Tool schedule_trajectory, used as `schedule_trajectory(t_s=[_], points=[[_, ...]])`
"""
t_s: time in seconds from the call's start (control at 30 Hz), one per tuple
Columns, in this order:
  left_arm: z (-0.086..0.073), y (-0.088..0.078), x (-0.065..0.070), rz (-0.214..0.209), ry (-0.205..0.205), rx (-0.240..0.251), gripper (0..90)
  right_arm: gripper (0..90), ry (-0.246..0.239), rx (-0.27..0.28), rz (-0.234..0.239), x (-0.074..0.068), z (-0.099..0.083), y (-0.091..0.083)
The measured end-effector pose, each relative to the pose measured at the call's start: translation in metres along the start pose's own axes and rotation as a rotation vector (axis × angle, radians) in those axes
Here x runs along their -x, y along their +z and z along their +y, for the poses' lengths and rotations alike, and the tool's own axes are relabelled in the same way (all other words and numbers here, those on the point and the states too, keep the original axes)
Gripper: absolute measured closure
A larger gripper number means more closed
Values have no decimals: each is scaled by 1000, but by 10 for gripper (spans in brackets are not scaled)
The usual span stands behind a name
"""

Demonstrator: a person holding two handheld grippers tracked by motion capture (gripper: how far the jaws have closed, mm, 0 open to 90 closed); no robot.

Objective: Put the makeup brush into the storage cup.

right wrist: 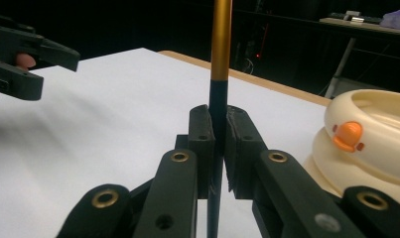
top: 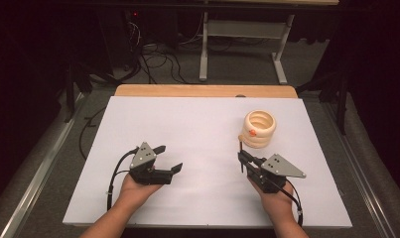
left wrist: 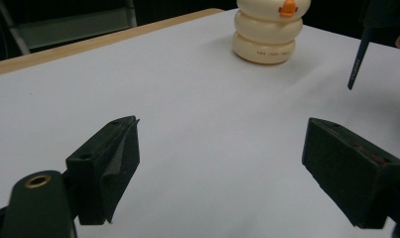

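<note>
A cream holder (top: 260, 129) made of stacked rings, with a small orange beak on its side, stands at the right of the white table top (top: 187, 124). My right gripper (top: 241, 156) is just in front of it, shut on a thin pen (top: 240, 147) that stands upright. In the right gripper view the pen (right wrist: 221, 49) is dark below and gold above, clamped between the jaws, and the holder (right wrist: 371, 139) is close on the right. My left gripper (top: 171, 157) rests open at the left, nothing between its jaws. Its own view shows the holder (left wrist: 267, 34) and the pen tip (left wrist: 359, 59) farther off.
A wooden strip (top: 202, 90) runs along the table's far edge. Beyond it are a grey desk frame (top: 242, 44) and loose cables (top: 158, 62) on the dark floor. Metal rails (top: 43, 158) flank the table on both sides.
</note>
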State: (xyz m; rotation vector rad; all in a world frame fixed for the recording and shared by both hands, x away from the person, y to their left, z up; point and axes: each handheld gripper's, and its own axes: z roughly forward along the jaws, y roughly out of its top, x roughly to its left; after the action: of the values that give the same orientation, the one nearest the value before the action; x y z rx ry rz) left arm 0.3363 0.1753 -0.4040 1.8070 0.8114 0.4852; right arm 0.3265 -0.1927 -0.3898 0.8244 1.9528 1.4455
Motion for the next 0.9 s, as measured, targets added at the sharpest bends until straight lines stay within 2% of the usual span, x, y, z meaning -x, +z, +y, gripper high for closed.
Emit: schedule_trajectory(t_s=[0.13,0.27,0.4,0.47,0.6,0.67,0.77,0.9], points=[[-5,-3,-4,25,-9,0,132,850,5,3,-13,5,0,-4],[-10,-3,-8,31,-21,-12,110,850,10,12,-35,12,-1,-8],[-14,0,-11,15,-54,-44,79,850,21,18,-54,21,-1,-11],[-14,1,-11,16,-52,-49,66,850,38,14,-66,24,-2,-13],[-16,3,-10,2,-54,-64,43,851,47,18,-84,31,-3,-15],[-15,3,-10,8,-49,-70,32,851,52,16,-94,34,-4,-16],[-15,2,-11,4,-66,-67,12,850,60,13,-111,39,-5,-16],[-14,1,-11,-10,-67,-62,6,851,68,7,-126,43,-7,-17]])
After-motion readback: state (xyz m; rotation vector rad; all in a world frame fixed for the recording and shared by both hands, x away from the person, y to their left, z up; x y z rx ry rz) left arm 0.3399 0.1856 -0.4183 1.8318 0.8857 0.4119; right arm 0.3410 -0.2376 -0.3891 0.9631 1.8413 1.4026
